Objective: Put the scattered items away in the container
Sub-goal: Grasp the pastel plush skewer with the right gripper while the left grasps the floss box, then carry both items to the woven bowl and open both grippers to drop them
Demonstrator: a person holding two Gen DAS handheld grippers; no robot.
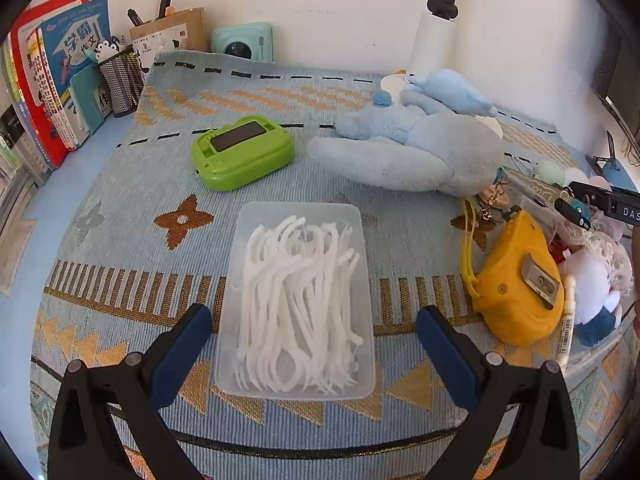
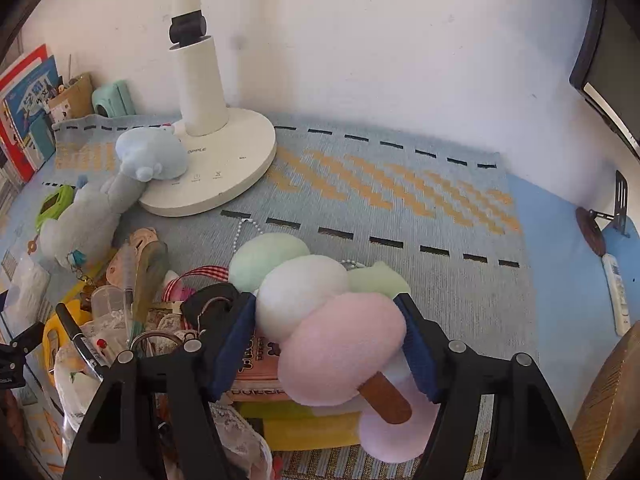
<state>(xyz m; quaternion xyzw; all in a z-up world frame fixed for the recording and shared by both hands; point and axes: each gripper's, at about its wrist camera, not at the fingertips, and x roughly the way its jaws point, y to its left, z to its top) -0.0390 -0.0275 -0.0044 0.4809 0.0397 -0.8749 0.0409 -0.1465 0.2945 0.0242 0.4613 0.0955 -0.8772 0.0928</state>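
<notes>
Gripping a soft plush toy (image 2: 320, 320) shaped like three pastel balls on a brown stick, the right gripper (image 2: 332, 344) has its blue-padded fingers pressed against the pink ball from both sides; the green ball at the toy's 11 o'clock end and the white one in the middle poke out beyond the fingers, and the stick's lower end crosses the right finger. Under the toy, a heap of small things (image 2: 132, 320) at 9 o'clock is hard to sort out: a black marker, lace, a checked ribbon and a clear tube show, the rest overlap. In the left wrist view, a clear plastic box (image 1: 296, 384) sits at the centre of the woven patterned cloth (image 1: 120, 240), holding a tangle of thin white floss picks (image 1: 296, 304). The left gripper (image 1: 314, 354) has its fingers spread wide on either side of the box, touching nothing. A glossy green case (image 1: 242, 152) lies at 11 o'clock, a fuzzy blue stuffed animal (image 1: 412, 144) at 1 o'clock, a yellow case (image 1: 516, 280) at 3 o'clock. A white lamp base (image 2: 216, 168) is half hidden by the stuffed animal.
</notes>
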